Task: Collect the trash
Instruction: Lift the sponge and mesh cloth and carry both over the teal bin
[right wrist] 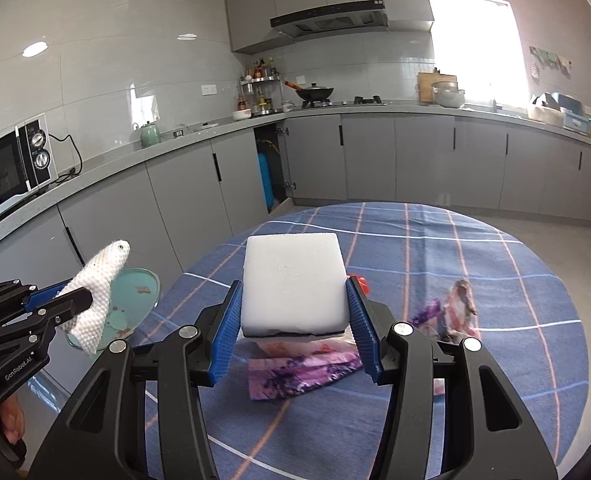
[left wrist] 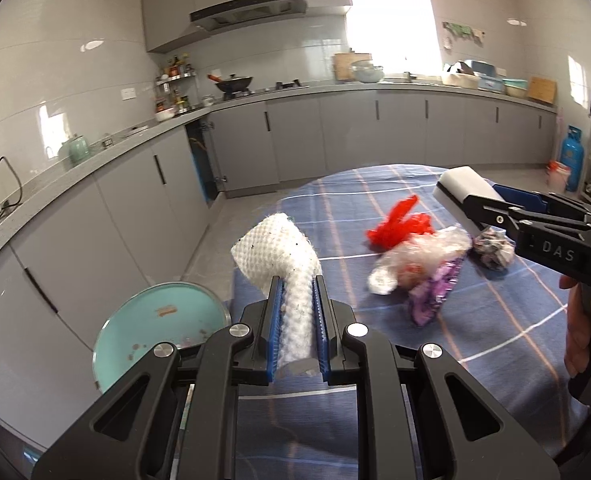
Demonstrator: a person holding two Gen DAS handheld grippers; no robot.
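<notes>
My left gripper (left wrist: 298,300) is shut on a white foam net sleeve (left wrist: 279,256), held above the table's left edge; it also shows in the right wrist view (right wrist: 95,288). My right gripper (right wrist: 293,312) is shut on a white foam block (right wrist: 293,276), held above the trash pile; the block shows in the left wrist view (left wrist: 463,192). On the blue plaid tablecloth (left wrist: 435,344) lie a red plastic scrap (left wrist: 399,220), a clear plastic bag (left wrist: 419,256), a purple wrapper (right wrist: 299,368) and a crumpled paper ball (left wrist: 493,248).
A teal round bin lid (left wrist: 163,324) sits below the table's left edge, also in the right wrist view (right wrist: 135,300). Grey kitchen cabinets (right wrist: 175,208) and counter run behind. A blue gas cylinder (left wrist: 571,156) stands at the far right.
</notes>
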